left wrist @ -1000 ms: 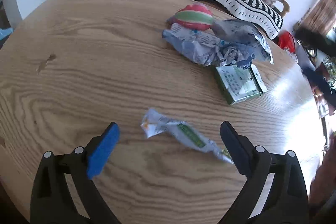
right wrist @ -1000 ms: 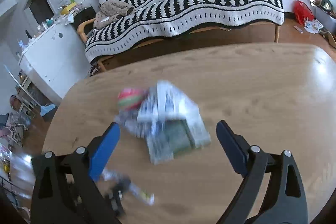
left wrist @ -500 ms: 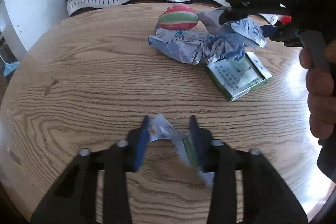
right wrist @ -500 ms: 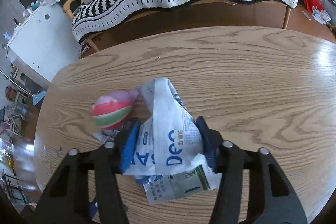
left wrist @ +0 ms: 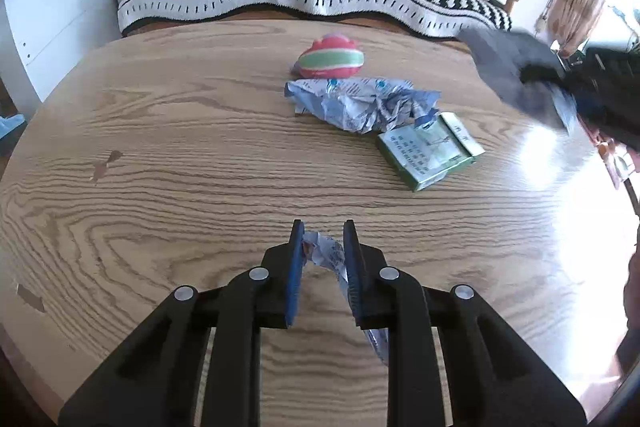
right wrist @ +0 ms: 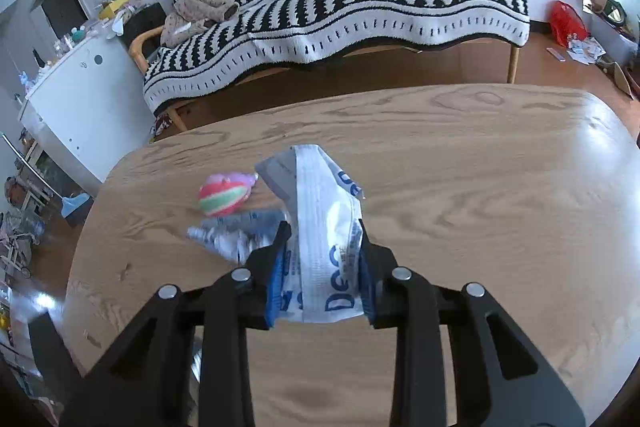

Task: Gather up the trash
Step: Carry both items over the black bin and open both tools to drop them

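My left gripper (left wrist: 322, 233) is shut on a small crumpled snack wrapper (left wrist: 326, 253), held above the round wooden table (left wrist: 160, 155); its tail hangs under the right finger. My right gripper (right wrist: 322, 233) is shut on a white plastic bag with blue lettering (right wrist: 320, 223), lifted off the table. It shows blurred at the right edge of the left wrist view (left wrist: 560, 99). A crumpled blue-white wrapper (left wrist: 368, 105) and a flat green carton (left wrist: 430, 151) lie on the table. The crumpled wrapper also shows in the right wrist view (right wrist: 236, 233).
A red, green and white striped ball toy (left wrist: 330, 57) lies behind the crumpled wrapper, also in the right wrist view (right wrist: 224, 195). A sofa with a black-and-white blanket (right wrist: 340, 11) stands beyond the table. A white cabinet (right wrist: 80, 99) stands at the left.
Both grippers closed from wide open: the left on the small wrapper, the right on the white bag. The right gripper lifted the bag off the pile and moved right.
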`<state>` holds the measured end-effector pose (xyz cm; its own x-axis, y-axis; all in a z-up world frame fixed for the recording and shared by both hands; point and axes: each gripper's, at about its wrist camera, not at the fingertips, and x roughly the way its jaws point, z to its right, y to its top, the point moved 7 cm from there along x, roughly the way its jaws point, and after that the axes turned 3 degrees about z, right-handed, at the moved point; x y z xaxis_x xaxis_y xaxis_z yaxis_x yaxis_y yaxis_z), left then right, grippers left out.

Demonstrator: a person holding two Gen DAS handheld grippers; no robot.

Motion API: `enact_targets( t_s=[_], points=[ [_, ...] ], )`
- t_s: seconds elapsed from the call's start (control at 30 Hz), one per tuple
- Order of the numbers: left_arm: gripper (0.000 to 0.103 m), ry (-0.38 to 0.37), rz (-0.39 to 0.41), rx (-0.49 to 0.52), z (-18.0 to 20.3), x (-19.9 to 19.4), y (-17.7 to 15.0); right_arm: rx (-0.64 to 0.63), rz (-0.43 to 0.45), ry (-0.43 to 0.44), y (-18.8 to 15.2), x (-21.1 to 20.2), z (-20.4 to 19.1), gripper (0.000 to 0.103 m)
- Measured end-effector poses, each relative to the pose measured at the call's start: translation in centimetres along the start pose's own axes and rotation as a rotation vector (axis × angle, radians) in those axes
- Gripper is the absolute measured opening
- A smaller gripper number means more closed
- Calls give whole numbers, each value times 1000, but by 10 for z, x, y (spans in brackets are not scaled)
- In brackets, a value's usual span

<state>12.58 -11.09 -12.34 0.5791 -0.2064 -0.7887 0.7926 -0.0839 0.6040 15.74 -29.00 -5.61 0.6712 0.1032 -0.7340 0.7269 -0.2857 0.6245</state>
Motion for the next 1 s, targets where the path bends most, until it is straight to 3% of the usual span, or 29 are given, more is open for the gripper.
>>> enact_targets(
  t_s=[0.17, 0.37, 0.67, 0.7, 0.83, 1.0],
  points=[
    [19, -60, 16, 2, 2, -27, -8, 0, 20, 26, -54, -58, 8, 30],
    [19, -108, 25, 40, 4, -72, -47, 24, 23, 65, -139, -115, 10, 30],
    [19, -177, -4, 75, 4, -124, -152, 46, -6, 107, -257, -167, 10, 29],
    [8, -183, -21, 78, 5, -126, -168, 55, -17, 113, -270, -170, 11, 29],
    [7, -190, -61, 82, 9, -128, -208, 65, -40, 123, -308, -182, 10, 29],
    [7, -159, -93, 161, 21, -119, -238, 35, -63, 115, -330, -184, 1, 29]
  ],
)
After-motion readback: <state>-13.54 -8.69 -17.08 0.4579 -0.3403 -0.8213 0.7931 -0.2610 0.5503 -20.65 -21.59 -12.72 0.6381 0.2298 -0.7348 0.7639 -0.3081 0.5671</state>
